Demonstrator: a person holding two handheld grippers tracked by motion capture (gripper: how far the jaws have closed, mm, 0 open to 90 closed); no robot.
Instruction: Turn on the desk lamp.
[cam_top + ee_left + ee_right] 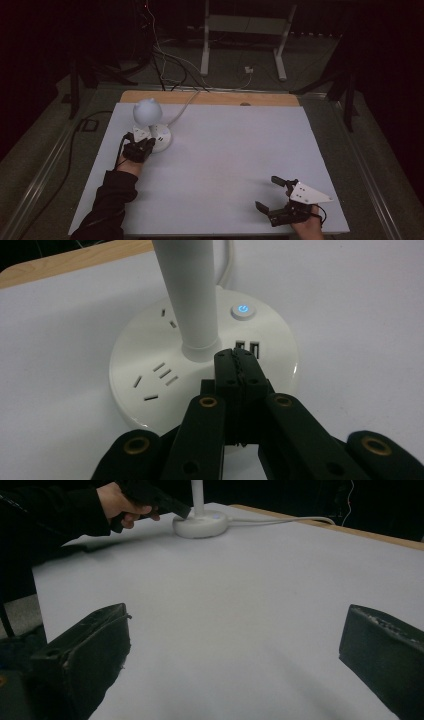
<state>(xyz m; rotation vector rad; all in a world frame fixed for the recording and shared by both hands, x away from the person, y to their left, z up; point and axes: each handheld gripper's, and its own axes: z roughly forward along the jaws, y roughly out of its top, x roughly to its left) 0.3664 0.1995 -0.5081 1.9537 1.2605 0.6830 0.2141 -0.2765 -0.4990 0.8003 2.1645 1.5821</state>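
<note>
Your left gripper (239,371) has its jaws clenched on nothing, their tips on top of the lamp base (150,345) at the desk's (225,165) far left, just in front of the upright stem (190,295); the lit power button (243,311) lies just beyond the tips and slightly right. Your right gripper (272,194) rests well apart at the near right, jaws released and empty. The left gripper view shows button, sockets and USB ports; the high view adds the round lamp head (147,112).

Black tools (239,371) – brass-ringed screws, grey plate (308,192); dark sleeve (107,202).
</note>
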